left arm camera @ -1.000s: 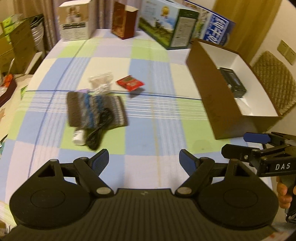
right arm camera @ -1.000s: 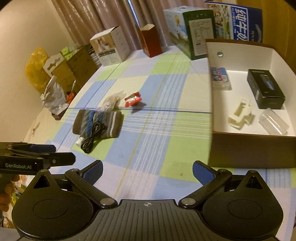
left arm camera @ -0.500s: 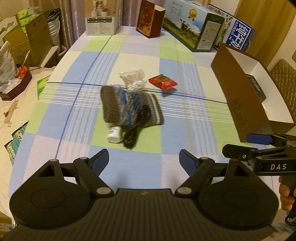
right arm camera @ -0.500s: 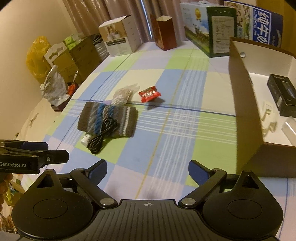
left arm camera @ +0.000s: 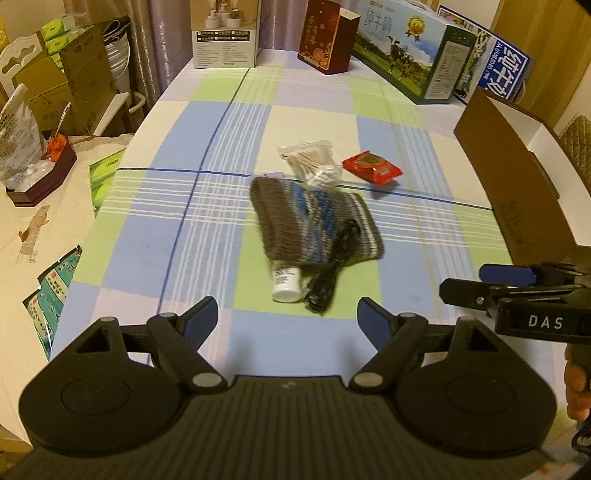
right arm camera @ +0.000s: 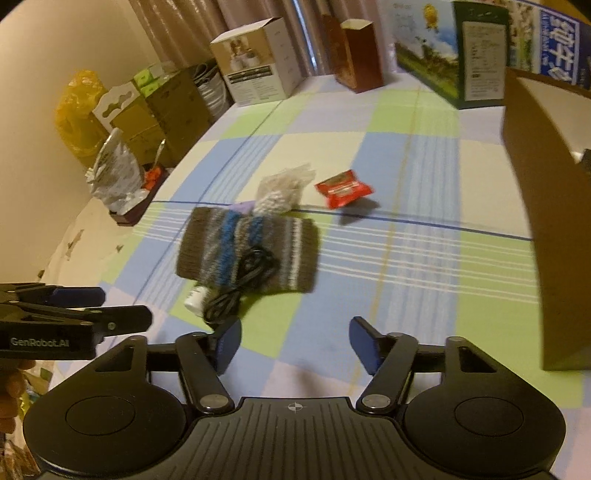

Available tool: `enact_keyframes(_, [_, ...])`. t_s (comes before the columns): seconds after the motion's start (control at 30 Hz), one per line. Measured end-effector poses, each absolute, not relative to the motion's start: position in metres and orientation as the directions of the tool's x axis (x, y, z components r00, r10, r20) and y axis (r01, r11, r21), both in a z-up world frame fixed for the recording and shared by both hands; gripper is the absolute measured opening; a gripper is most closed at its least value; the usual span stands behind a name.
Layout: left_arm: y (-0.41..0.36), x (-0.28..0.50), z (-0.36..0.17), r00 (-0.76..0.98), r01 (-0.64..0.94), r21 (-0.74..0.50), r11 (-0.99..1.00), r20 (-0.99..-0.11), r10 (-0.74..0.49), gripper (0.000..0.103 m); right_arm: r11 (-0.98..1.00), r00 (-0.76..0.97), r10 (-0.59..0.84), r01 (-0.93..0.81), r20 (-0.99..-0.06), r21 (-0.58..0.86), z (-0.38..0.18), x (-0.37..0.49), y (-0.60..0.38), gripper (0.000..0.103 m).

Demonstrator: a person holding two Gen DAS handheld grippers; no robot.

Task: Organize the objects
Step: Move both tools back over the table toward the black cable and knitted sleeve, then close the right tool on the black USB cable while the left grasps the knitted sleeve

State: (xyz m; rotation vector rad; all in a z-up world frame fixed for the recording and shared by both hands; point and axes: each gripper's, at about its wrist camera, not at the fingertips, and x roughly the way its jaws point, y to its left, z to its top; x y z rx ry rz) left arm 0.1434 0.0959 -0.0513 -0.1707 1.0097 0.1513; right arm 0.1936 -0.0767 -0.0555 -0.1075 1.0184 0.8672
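Observation:
A striped knitted pouch (left arm camera: 314,225) (right arm camera: 251,251) lies mid-table with a coiled black cable (left arm camera: 332,269) (right arm camera: 240,288) on its near edge. A small white bottle (left arm camera: 286,282) (right arm camera: 195,295) pokes out beside the cable. A clear bag of cotton swabs (left arm camera: 314,162) (right arm camera: 280,190) and a red snack packet (left arm camera: 371,171) (right arm camera: 343,188) lie just beyond. My left gripper (left arm camera: 288,321) hovers open in front of the bottle and cable, holding nothing. My right gripper (right arm camera: 295,343) is closing, with only tablecloth between its jaws, its left pad near the cable's end.
A brown cardboard box (left arm camera: 517,192) (right arm camera: 543,221) with white inside stands at the right. Several cartons (left arm camera: 225,33) line the table's far end. Bags and boxes (left arm camera: 33,147) crowd the left side off the table. A hand (left arm camera: 578,387) holds the right gripper.
Both grippers have swept left and nearer to the pouch, which now sits central in each view. The right gripper's jaws have narrowed. The box's inside has slid out of view.

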Motion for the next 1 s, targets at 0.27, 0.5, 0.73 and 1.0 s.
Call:
enact_keyframes(0.27, [0.118, 0.154, -0.069, 0.503, -0.211, -0.062, 0.975, -0.863, 0.054, 0.079, 0.649, 0.175, 0.595, -0.68, -0.784, 0.342, -0.075, 0.192, -0.039, 0.035])
enact_keyframes(0.5, [0.137, 0.165, -0.084, 0.475, -0.221, -0.05, 0.974, -0.878, 0.062, 0.079, 0.646, 0.146, 0.599, -0.669, -0.787, 0.368, -0.087, 0.197, -0.015, 0.035])
enact_keyframes(0.73, [0.148, 0.175, -0.088, 0.467, -0.21, -0.043, 0.977, -0.882, 0.061, 0.079, 0.667, 0.147, 0.6, -0.635, -0.786, 0.391, -0.095, 0.205, 0.001, 0.035])
enact_keyframes(1.0, [0.154, 0.186, -0.09, 0.462, -0.195, -0.037, 0.98, -0.885, 0.058, 0.079, 0.684, 0.125, 0.581, -0.61, -0.804, 0.4, -0.108, 0.208, 0.015, 0.029])
